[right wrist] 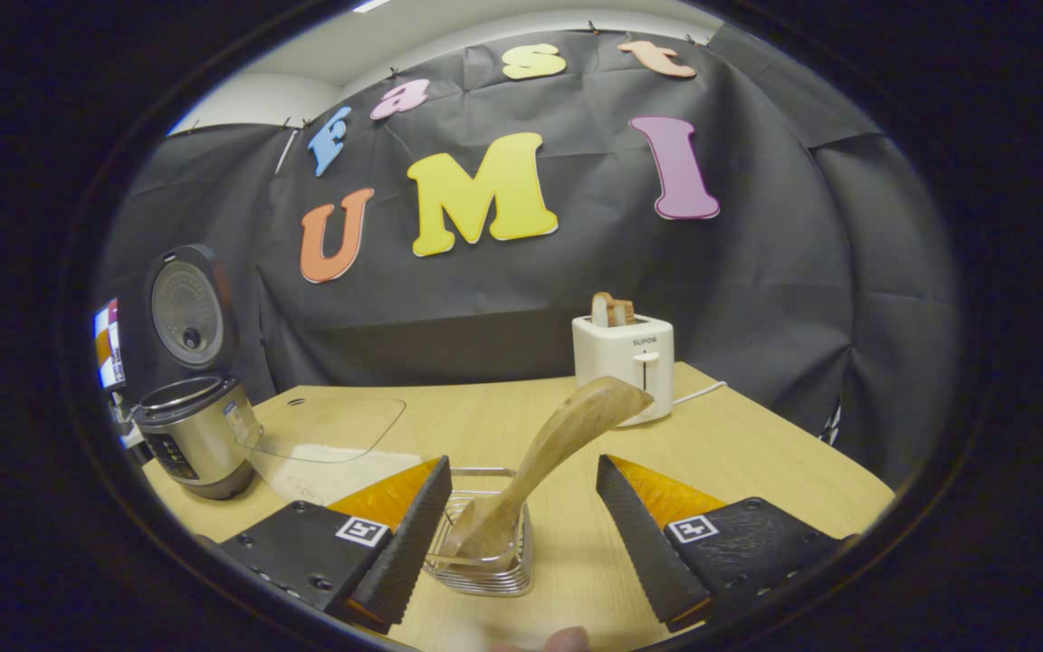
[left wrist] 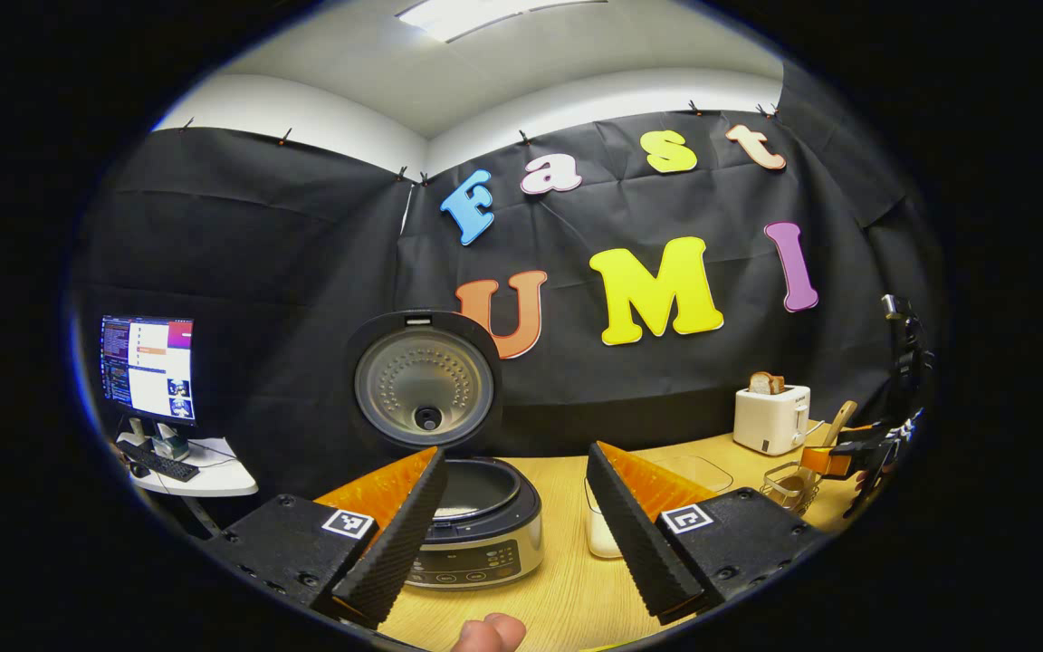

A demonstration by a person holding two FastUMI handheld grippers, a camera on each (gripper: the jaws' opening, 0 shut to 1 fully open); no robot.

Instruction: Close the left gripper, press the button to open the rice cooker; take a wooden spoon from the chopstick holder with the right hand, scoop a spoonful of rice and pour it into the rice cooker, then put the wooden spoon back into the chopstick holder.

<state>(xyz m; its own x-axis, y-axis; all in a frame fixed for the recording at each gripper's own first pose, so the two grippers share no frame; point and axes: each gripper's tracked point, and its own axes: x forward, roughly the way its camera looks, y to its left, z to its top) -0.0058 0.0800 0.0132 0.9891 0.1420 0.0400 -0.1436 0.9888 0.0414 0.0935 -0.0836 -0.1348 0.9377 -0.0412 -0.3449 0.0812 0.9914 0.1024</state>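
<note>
I see the round silver rice cooker at the wooden table's left end with lid raised, clear plastic lid flat beside it, white toaster at the back, wire chopstick holder in front, wooden spoon leaning in it.

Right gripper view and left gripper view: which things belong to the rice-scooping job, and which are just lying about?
Job: silver rice cooker with black lid up; wooden spoon standing in wire chopstick holder; clear rice container.
Lying about: white toaster holding bread; clear flat lid; computer monitor.
</note>
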